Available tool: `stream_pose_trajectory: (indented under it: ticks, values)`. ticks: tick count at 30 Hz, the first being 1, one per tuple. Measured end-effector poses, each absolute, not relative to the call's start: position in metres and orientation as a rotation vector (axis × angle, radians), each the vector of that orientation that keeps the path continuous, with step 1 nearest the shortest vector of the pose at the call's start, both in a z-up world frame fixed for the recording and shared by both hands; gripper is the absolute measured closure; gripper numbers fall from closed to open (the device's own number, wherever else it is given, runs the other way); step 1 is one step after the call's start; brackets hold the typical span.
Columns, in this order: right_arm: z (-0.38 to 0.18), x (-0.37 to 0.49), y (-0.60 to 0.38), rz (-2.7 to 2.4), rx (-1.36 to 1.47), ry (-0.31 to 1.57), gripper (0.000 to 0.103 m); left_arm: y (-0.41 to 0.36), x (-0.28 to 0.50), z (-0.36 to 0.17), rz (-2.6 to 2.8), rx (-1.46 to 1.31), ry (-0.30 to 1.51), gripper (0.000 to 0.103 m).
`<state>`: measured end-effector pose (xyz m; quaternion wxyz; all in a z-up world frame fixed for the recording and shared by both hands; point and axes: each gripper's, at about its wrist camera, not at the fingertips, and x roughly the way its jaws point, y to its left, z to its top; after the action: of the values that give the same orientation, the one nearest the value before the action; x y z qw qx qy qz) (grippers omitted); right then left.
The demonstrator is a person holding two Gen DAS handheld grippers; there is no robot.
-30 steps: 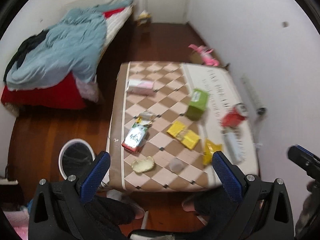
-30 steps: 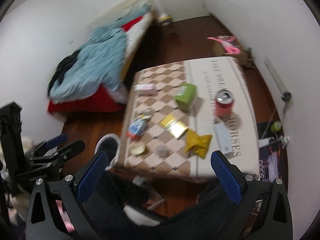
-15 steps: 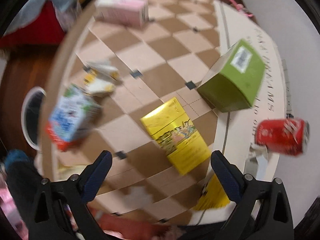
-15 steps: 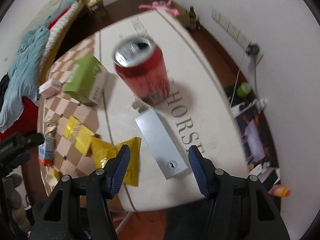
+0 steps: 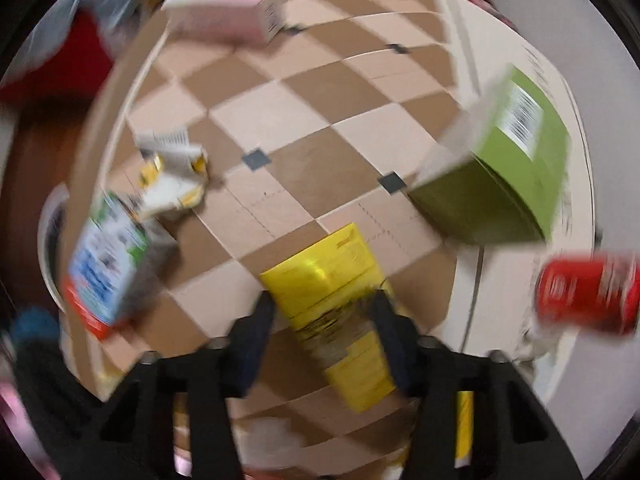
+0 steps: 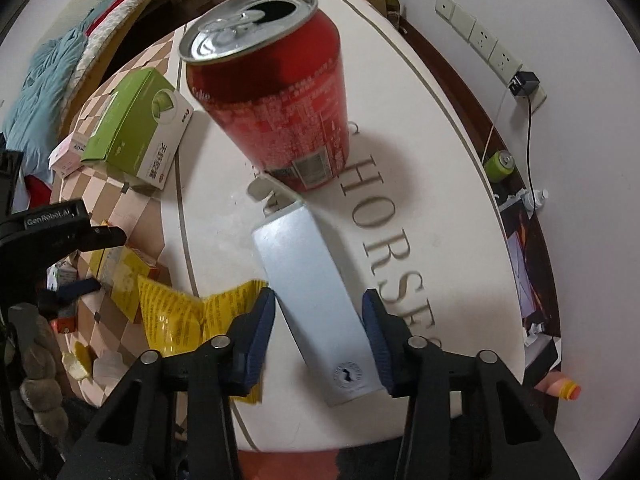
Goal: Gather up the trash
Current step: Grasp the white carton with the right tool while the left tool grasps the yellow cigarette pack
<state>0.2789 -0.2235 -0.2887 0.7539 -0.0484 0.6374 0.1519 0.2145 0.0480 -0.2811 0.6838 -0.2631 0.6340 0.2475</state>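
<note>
In the blurred left wrist view my left gripper [image 5: 322, 308] straddles a flat yellow box [image 5: 332, 300] on the checkered table [image 5: 280, 120]; whether its pads touch the box I cannot tell. Around it lie a milk carton [image 5: 108, 268], a crumpled wrapper [image 5: 172, 172], a pink box [image 5: 228, 12], a green box [image 5: 508, 168] and a red can [image 5: 588, 296]. In the right wrist view my right gripper [image 6: 320, 312] straddles a silver-blue box [image 6: 316, 300], with narrow gaps beside the pads. The open red can [image 6: 276, 96] stands just beyond it. A yellow snack bag [image 6: 188, 316] lies at left.
The green box [image 6: 136, 140] and the pink box [image 6: 68, 156] lie at the left of the right wrist view. The left gripper's body [image 6: 48, 232] shows at the left edge. A wall with sockets [image 6: 480, 36] runs along the right. A bed [image 6: 60, 68] stands beyond.
Both grippers have narrowed and come down close to the table. The left moved onto the yellow box. The right moved forward around the silver-blue box, nearer the can.
</note>
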Motion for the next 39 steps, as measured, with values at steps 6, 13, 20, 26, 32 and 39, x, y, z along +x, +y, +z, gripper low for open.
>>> stream_pose_trajectory:
  ticks: [6,13,20,26,32,39]
  values:
    - [-0.288,0.261,-0.238,0.354,-0.058,1.491,0.059,0.024,0.206,-0.271,0.438,-0.483,1.476,0.058]
    - [-0.293,0.258,-0.236,0.339,-0.083,1.468,0.059,0.05,0.196,-0.266,0.49,-0.865,1.434,0.043]
    - [-0.294,0.267,-0.233,0.302,-0.058,1.446,0.059,0.043,0.213,-0.257,0.671,-0.899,1.487,0.027]
    - [-0.298,0.276,-0.23,0.26,-0.065,1.422,0.059,0.011,0.237,-0.231,0.706,-0.721,1.481,0.042]
    - [-0.292,0.269,-0.233,0.292,-0.072,1.443,0.066,-0.033,0.245,-0.195,0.522,-0.361,1.516,0.042]
    - [-0.294,0.262,-0.233,0.335,-0.123,1.471,0.065,-0.051,0.225,-0.178,0.467,-0.355,1.498,0.037]
